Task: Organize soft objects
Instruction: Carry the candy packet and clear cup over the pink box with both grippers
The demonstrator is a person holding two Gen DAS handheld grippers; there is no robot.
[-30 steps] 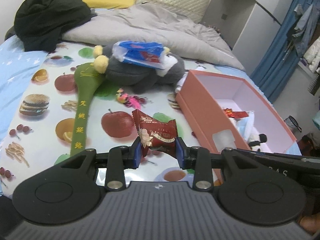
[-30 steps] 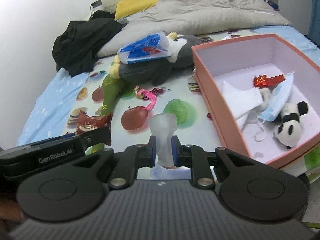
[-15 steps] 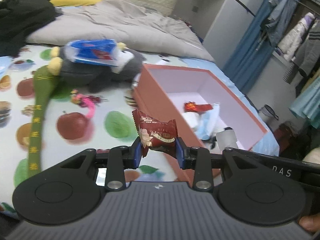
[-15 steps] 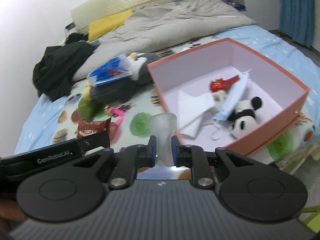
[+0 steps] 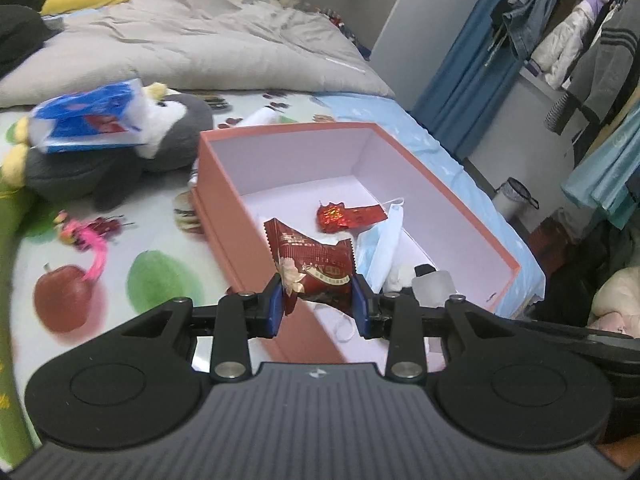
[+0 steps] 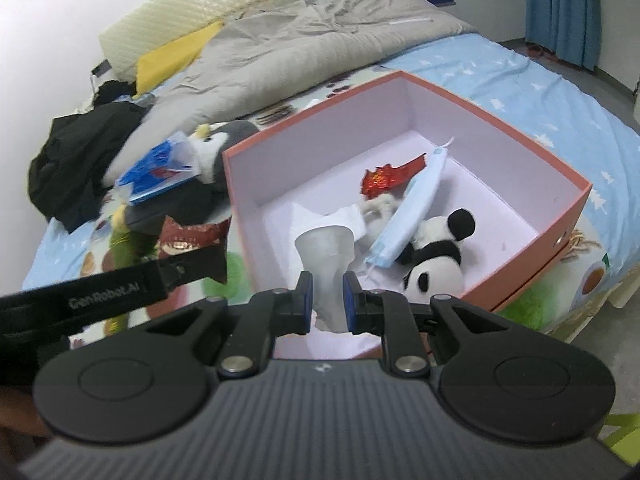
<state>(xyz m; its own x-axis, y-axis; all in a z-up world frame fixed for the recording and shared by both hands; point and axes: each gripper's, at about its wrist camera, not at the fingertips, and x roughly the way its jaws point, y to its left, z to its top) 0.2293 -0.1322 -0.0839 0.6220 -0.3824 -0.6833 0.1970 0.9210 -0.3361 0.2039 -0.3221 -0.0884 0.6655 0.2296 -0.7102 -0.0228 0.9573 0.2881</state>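
Black left claw (image 5: 319, 307) with blue pads, silver screws, ribbed grey body; lettering perhaps "GenRobot.AI"

A home bedroom. A bed (image 6: 500, 76) with a rumpled grey duvet (image 5: 192, 48) fills it. Clothes (image 5: 568, 36) hang beside a blue curtain (image 6: 560, 8).

Glossy foil packet (image 5: 316, 268); matt cardboard box (image 5: 224, 216)

Dark red wrapper (image 5: 316, 268) with gold print, frosted clear cup (image 6: 326, 256). The box (image 6: 460, 98) is salmon outside, pale lilac inside. Inside it, a black-and-white panda (image 6: 438, 258), light blue mask (image 6: 416, 204), shiny red packet (image 6: 386, 176). Fruit-print sheet (image 5: 120, 276), grey duvet (image 5: 192, 48).
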